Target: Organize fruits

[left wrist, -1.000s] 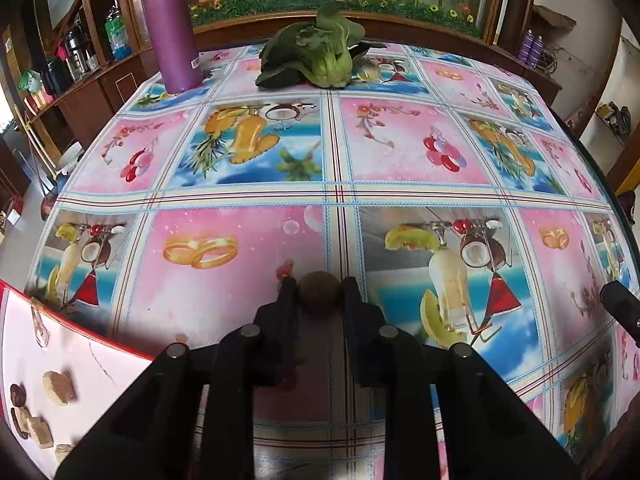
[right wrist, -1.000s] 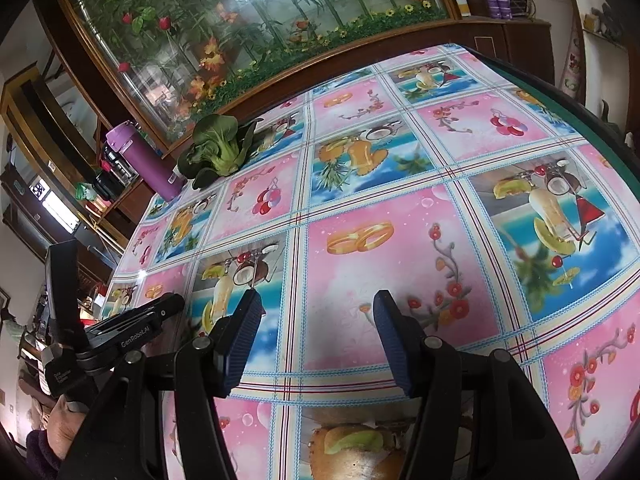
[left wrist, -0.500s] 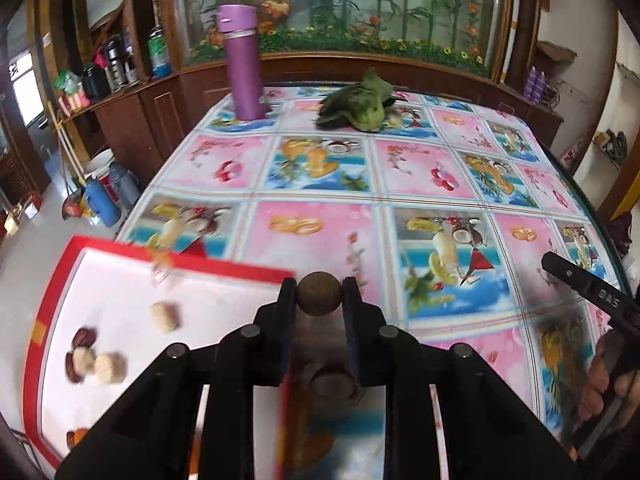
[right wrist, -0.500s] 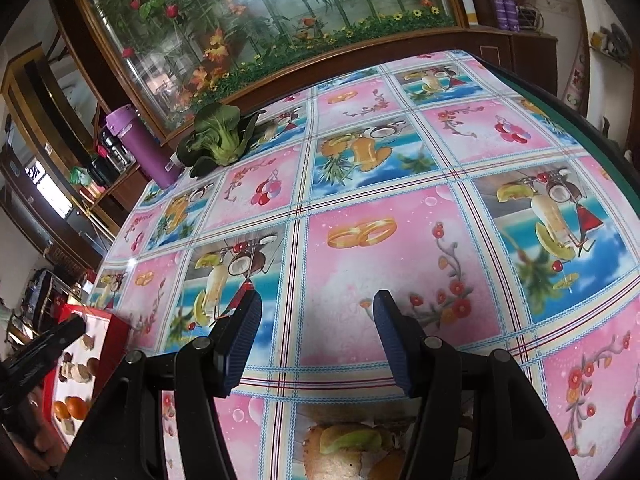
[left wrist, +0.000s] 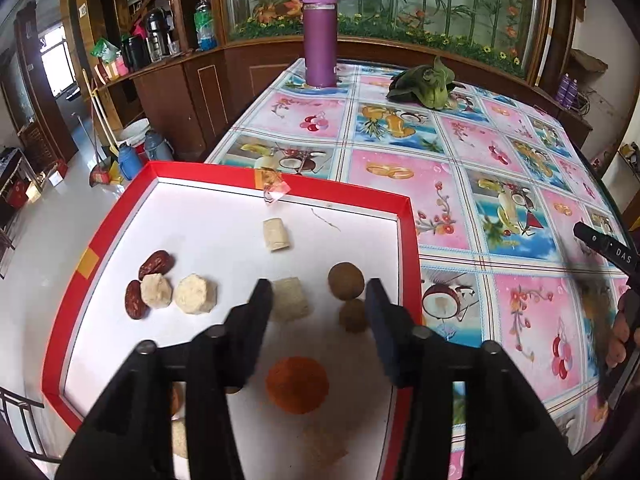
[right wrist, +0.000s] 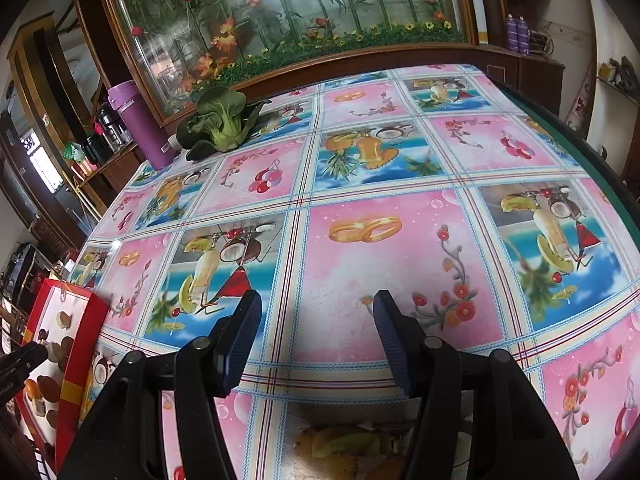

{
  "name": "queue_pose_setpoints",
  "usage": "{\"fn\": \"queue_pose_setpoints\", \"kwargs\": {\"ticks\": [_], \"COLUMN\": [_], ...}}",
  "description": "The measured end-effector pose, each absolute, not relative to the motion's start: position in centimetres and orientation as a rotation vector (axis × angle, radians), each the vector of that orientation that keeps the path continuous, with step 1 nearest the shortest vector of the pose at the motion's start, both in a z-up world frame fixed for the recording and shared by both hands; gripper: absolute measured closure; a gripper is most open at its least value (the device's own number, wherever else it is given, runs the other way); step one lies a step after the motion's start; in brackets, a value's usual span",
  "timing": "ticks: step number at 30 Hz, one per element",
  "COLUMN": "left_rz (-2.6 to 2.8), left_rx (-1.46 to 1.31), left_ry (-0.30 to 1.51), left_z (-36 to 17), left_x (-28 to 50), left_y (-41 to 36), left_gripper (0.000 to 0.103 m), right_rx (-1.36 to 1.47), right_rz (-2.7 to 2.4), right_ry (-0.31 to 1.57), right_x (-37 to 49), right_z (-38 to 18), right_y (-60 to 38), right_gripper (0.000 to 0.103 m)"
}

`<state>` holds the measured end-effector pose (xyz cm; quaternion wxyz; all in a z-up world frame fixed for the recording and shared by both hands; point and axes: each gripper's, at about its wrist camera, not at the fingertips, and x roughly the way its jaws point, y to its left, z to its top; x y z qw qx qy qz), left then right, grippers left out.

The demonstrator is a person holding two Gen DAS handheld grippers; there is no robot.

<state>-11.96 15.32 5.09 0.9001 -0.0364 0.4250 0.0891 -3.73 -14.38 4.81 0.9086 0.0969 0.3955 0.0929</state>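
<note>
Two round brown fruits [left wrist: 346, 280] in red tray [left wrist: 408, 240], both tools [left wrist: 320, 300] [right wrist: 316, 320] wide open, empty.

My left gripper [left wrist: 320, 300] now spread wide over the red tray [left wrist: 410, 248], no longer pinching the brown round fruit [left wrist: 346, 278], which lies on the white floor at one o'clock from my fingertips.

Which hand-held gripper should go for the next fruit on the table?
Probably right. The right hand-held gripper is open and empty above the tablecloth; the left hand-held gripper is open over the red tray.
</note>
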Motion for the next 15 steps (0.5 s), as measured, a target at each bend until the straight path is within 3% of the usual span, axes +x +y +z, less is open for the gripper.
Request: {"fn": "queue_pose_setpoints", "kwargs": {"ticks": [4, 8, 15], "left_rz": [0.223, 0.252, 0.346], "left_rx": [-0.071, -0.093, -0.112], "left_ry": [0.832, 0.806, 0.731], "left_z": [5.9, 6.6, 8.3], "left_x": [-14.0, -15.9, -20.2], "left_y": [15.5, 16.4, 18.8], "left_gripper": [0.032, 0.03, 0.017], "right_rx": [0.197, 0.127, 0.066], "right_rz": [0.217, 0.328, 0.584], "right_ry": [0.759, 0.722, 0.747], "right_x": [-5.5, -8.6, -13.9], "right_z": [6.0, 7.2, 8.7], "right_y": [-12.8, -7.3, 1.9], "right_gripper": [0.045, 0.045, 0.045]}}
